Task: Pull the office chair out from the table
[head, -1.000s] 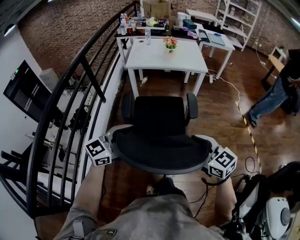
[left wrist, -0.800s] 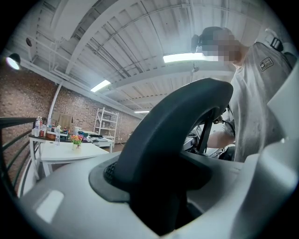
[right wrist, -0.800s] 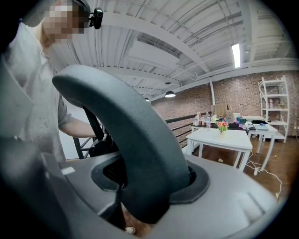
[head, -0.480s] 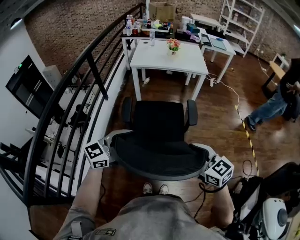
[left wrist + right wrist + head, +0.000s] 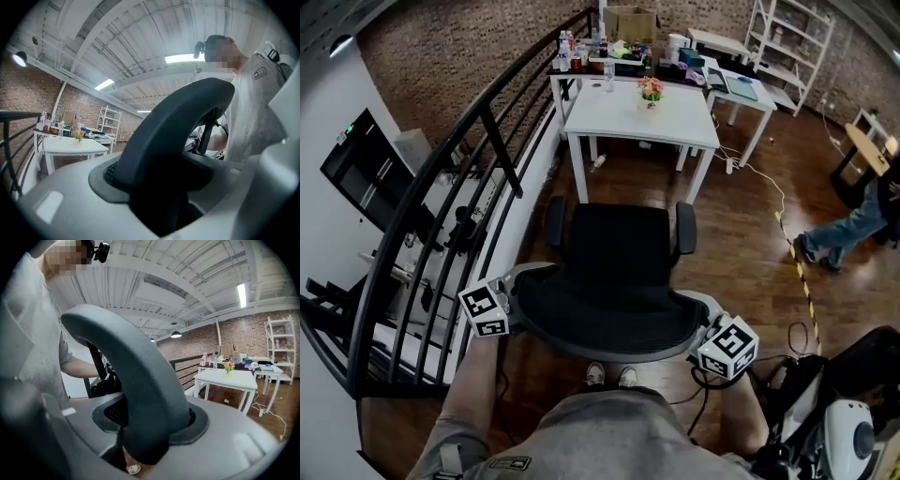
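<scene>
Head view looks steeply down on the office chair (image 5: pixel 614 244), which stands on the wooden floor (image 5: pixel 741 225) at 6 o'clock of the white tabletop (image 5: pixel 642 120). It is well apart from the tabletop, with bare floor between the seat's front edge and the table legs. The seat faces the tabletop at 12 o'clock, and the black mesh backrest (image 5: pixel 605 309) is turned toward the person at 6 o'clock.

The left hand-held gripper (image 5: pixel 521 281) is clenched on the backrest rim at about 8 o'clock of the chair, its marker cube just outside the rim. The right hand-held gripper (image 5: pixel 701 311) is clenched on the same rim at about 4 o'clock. In the left gripper view the dark curved rim (image 5: pixel 173 122) runs up from between the pale jaws and fills the gap between them. The right gripper view shows the same: the rim (image 5: pixel 131 371) is wedged between the jaws, with the tabletop (image 5: pixel 229 377) off at 3 o'clock.

A small pot of flowers (image 5: pixel 651 89) stands on the tabletop. A black railing (image 5: pixel 441 187) curves past at 9 o'clock of the chair. A cluttered second table (image 5: pixel 609 58) sits at 12 o'clock and white shelving (image 5: pixel 792 37) at 1 o'clock. Another person (image 5: pixel 853 225) stands at 3 o'clock. The wearer's shoes (image 5: pixel 609 376) show just below the backrest.
</scene>
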{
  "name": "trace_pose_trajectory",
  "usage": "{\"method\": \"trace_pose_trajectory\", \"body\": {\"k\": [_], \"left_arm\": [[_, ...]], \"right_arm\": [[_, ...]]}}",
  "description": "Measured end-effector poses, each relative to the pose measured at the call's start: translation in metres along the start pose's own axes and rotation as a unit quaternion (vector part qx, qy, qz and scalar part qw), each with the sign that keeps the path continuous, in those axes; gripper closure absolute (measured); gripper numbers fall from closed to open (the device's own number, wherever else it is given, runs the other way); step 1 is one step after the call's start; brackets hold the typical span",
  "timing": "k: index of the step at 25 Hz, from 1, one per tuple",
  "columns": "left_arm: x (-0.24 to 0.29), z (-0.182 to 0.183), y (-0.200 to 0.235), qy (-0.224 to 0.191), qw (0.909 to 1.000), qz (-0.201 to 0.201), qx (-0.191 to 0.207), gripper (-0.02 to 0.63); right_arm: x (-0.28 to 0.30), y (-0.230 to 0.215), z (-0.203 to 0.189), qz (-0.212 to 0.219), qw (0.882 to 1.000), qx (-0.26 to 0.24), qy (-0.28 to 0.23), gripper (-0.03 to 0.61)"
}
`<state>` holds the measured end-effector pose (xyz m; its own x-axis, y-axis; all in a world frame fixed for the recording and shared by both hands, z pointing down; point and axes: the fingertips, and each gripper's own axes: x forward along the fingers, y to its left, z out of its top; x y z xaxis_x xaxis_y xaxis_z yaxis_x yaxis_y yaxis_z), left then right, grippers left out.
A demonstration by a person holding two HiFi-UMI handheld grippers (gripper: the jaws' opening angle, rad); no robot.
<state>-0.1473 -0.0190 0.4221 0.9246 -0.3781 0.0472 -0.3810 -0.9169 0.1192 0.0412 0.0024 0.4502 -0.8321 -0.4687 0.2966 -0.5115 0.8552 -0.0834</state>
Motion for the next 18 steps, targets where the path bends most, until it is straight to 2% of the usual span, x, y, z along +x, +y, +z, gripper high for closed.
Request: {"method": "trace_pose_trajectory", "body": {"k": [4, 7, 9, 18], "left_arm": [[0.000, -0.002, -0.002, -0.003, 0.9998, 0.016, 0.006, 0.316], [0.000, 0.000, -0.005, -0.009, 0.9991, 0.039, 0.014, 0.273], [-0.002, 0.003, -0.007, -0.021, 0.9978, 0.059, 0.019, 0.267], [-0.025, 0.009, -0.007, -0.062, 0.9914, 0.111, 0.031, 0.252]], "right_arm": [[0.001, -0.001, -0.001, -0.003, 1.000, -0.011, -0.008, 0.320], [-0.001, -0.001, 0.001, -0.010, 0.999, -0.023, -0.021, 0.285], [-0.005, -0.004, 0.004, -0.016, 0.999, -0.029, -0.030, 0.273], [-0.034, -0.015, -0.008, -0.096, 0.995, -0.008, -0.035, 0.261]]}}
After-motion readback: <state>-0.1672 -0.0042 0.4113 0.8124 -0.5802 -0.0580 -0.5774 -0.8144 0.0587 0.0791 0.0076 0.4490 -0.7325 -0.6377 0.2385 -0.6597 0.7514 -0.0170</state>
